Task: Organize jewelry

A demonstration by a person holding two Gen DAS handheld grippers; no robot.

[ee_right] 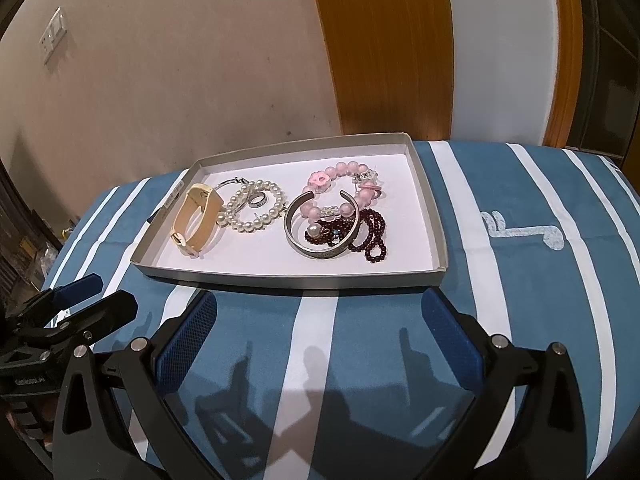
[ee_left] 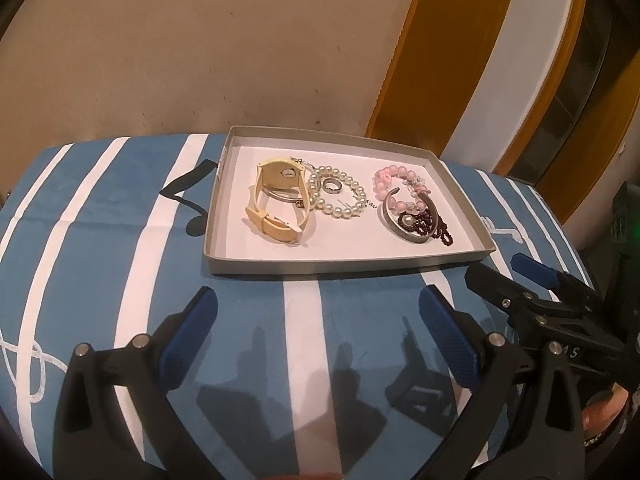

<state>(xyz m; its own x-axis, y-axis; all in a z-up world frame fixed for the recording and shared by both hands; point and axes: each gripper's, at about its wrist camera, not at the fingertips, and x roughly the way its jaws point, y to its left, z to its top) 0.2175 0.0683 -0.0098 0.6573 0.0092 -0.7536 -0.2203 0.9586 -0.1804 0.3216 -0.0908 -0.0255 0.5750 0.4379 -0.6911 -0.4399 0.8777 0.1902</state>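
A shallow grey tray with a white floor sits on the blue-and-white striped cloth. It holds a cream watch, a pearl bracelet around a small ring, a pink bead bracelet, a silver cuff and dark red beads. My left gripper is open and empty, in front of the tray. My right gripper is open and empty, also in front of the tray.
The cloth-covered table ends at a beige wall behind the tray. A wooden door frame stands behind on the right. The right gripper shows at the left view's right edge; the left gripper shows at the right view's left edge.
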